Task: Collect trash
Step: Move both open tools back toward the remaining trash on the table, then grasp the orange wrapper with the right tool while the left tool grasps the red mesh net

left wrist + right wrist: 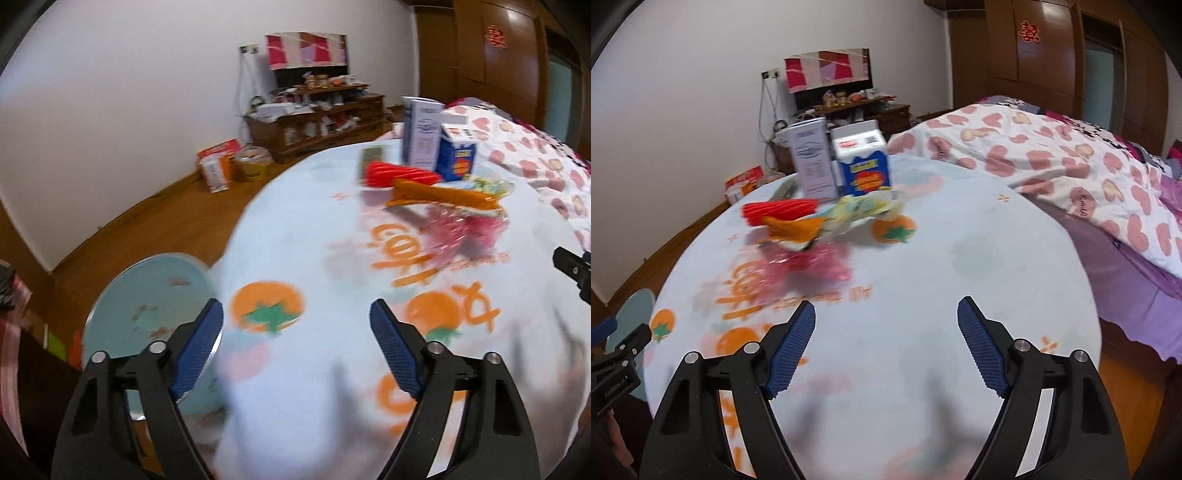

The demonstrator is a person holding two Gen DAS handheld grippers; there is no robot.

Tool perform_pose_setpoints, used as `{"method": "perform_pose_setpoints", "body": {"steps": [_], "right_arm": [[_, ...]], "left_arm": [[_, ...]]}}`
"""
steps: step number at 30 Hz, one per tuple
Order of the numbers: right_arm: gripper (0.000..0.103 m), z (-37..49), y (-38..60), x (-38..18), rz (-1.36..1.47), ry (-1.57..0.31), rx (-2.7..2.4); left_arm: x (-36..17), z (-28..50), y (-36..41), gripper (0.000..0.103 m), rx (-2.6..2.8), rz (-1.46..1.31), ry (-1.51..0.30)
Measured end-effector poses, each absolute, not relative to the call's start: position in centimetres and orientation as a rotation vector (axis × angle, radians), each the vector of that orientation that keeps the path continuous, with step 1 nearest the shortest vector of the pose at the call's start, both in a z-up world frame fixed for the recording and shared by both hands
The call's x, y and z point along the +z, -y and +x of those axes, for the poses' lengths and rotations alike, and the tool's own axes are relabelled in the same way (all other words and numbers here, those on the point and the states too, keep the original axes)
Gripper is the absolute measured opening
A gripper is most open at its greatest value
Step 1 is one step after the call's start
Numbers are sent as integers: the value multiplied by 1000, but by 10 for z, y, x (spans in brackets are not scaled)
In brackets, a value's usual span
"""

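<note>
A pile of trash lies at the far side of the round table (pixel 960 266): a red ribbed wrapper (pixel 779 211), an orange wrapper (pixel 794 229), a pink crinkled wrapper (pixel 809 264) and a pale printed wrapper (pixel 864 210). In the left wrist view they show as the red wrapper (pixel 399 174), the orange wrapper (pixel 443 195) and the pink wrapper (pixel 461 225). My left gripper (pixel 297 317) is open and empty above the table's left edge. My right gripper (pixel 886 317) is open and empty over the near table.
A tall white carton (pixel 812 162) and a blue box (pixel 866 166) stand behind the pile. A light blue round stool (pixel 147 295) sits left of the table. A bed with a heart-print quilt (pixel 1071 166) lies to the right. A cluttered wooden shelf (pixel 317 118) stands by the wall.
</note>
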State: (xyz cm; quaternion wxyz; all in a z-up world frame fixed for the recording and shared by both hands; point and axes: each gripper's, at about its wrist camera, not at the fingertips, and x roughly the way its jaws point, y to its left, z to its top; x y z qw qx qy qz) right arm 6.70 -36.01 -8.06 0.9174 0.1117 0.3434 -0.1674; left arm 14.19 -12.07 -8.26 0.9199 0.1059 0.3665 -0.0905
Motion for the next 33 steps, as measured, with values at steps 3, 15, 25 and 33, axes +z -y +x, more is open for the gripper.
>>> {"method": "perform_pose_setpoints", "body": {"steps": [3, 15, 25, 33], "right_arm": [[74, 72, 372, -80, 230, -711, -336], [61, 112, 391, -72, 258, -710, -249], [49, 182, 354, -86, 271, -758, -99], [15, 163, 354, -76, 238, -705, -39]], "left_arm": [[-85, 152, 146, 79, -220, 244, -740], [-81, 210, 179, 75, -210, 232, -720], [-90, 225, 147, 75, -146, 211, -769], [-87, 234, 143, 75, -135, 206, -754]]}}
